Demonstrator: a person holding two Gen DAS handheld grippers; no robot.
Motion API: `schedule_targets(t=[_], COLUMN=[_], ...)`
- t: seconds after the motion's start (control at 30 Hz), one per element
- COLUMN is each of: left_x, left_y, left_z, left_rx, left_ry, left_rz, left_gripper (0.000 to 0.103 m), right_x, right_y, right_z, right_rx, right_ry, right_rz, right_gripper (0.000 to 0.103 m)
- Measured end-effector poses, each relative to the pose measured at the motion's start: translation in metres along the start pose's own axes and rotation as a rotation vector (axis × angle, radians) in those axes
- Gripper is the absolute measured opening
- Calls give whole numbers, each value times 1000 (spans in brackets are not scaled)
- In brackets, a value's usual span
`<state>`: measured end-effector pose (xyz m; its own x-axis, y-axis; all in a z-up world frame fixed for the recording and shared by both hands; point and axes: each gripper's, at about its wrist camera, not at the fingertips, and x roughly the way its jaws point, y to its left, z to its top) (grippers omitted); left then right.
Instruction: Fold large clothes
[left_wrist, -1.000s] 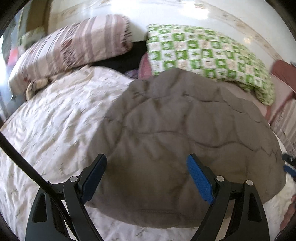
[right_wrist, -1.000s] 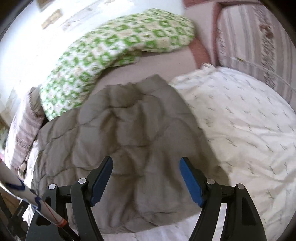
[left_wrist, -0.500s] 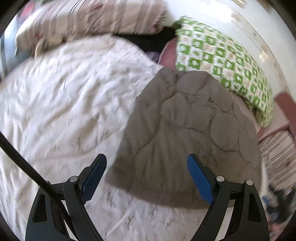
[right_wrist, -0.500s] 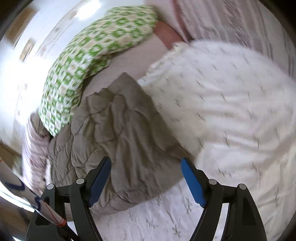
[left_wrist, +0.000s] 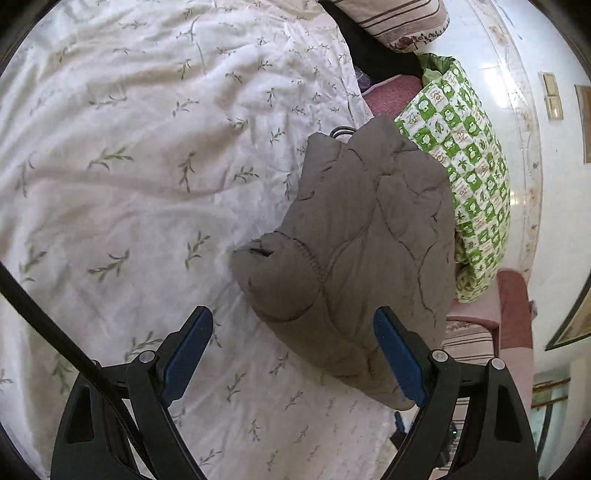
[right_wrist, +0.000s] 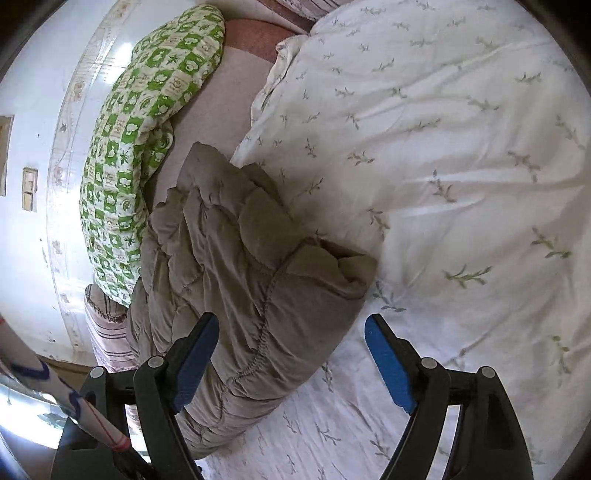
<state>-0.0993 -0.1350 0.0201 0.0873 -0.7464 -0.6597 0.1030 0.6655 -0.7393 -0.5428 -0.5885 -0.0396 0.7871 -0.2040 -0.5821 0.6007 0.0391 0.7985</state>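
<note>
Beside the jacket (left_wrist: 369, 240), hanger hook (left_wrist: 341, 132), left-wrist only.

Bedroom: bed (left_wrist: 129, 184), pillows (right_wrist: 147, 110)

Below me spreads a bed (left_wrist: 147, 184) under a white sprig-printed cover (right_wrist: 461, 147). A green-checked pillow (left_wrist: 476, 192) and a striped pillow (left_wrist: 399, 18) lie along a glossy white wall (right_wrist: 40, 74) that glares with daylight and carries switch plates (right_wrist: 29, 188).
</note>
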Motion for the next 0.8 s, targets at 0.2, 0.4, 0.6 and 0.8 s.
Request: schedule_targets(t=[0.2,0.4,0.6,0.8], left_x=[18,34,45,38], left_y=[3,4,-3,-31], left_z=[2,5,9,4], left_rx=[-44,-45,-7,177], left_ry=[15,-24,-81,-160], left_rz=[-44,-56,-59,66], left_gripper=[88,88,88,58], right_x=[17,26,36,29], right_y=[-2,-3,-2,30], right_z=[-1,-1,3,-3], right_rx=[16,28,7,-178], right_ry=[13,9,16,-39], right_rz=[11,44,72,-55], right_gripper=[85,87,81,40])
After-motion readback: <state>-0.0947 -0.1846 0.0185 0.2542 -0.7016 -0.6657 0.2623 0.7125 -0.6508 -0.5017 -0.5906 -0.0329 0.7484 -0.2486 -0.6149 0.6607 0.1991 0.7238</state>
